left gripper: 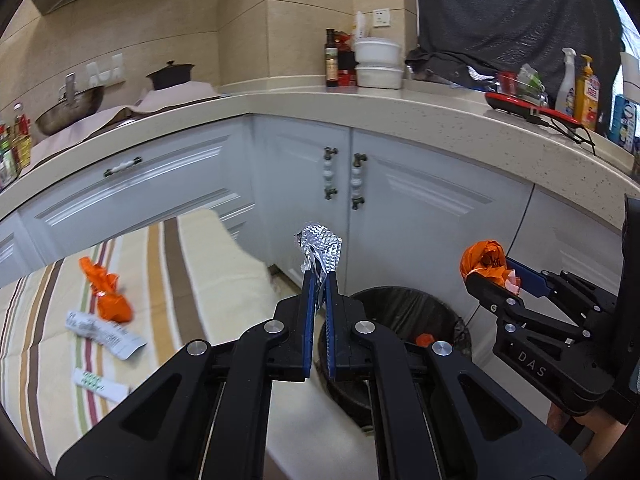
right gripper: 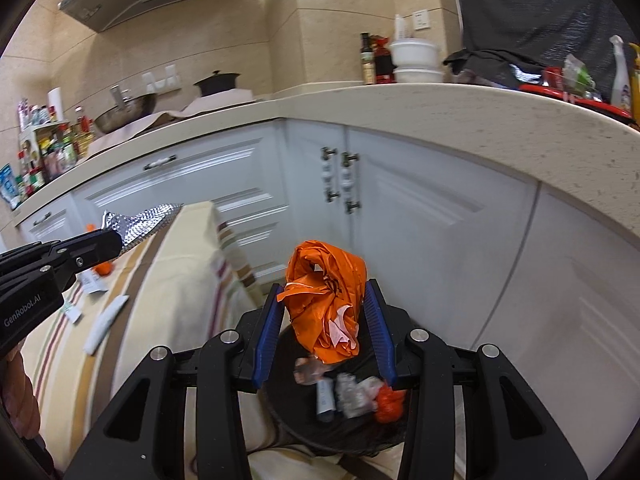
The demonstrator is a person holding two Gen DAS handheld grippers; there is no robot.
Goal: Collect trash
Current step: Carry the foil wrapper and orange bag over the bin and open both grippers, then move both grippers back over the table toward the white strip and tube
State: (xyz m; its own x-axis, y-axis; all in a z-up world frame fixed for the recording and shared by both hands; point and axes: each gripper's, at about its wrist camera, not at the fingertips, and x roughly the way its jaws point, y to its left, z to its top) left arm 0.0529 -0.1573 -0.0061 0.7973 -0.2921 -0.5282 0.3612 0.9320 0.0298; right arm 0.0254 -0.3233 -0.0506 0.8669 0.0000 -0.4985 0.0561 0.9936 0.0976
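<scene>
My left gripper (left gripper: 319, 276) is shut on a crumpled silver foil wrapper (left gripper: 322, 246), held in the air beside the table's right edge; the foil wrapper (right gripper: 142, 222) also shows at the left of the right wrist view. My right gripper (right gripper: 325, 294) is shut on a scrunched orange plastic bag (right gripper: 326, 304), directly above a black-lined trash bin (right gripper: 288, 420). From the left wrist view the orange bag (left gripper: 482, 260) hangs above and right of the bin (left gripper: 400, 308). The bin holds several scraps, among them foil and an orange piece.
A striped cloth covers the table (left gripper: 180, 280) at left, with another orange wrapper (left gripper: 108, 296) and two white paper slips (left gripper: 106, 332) on it. White cabinets (left gripper: 400, 184) and a cluttered counter (left gripper: 360, 100) stand behind the bin. A person's dark-clothed torso (left gripper: 516, 12) stands beyond the counter.
</scene>
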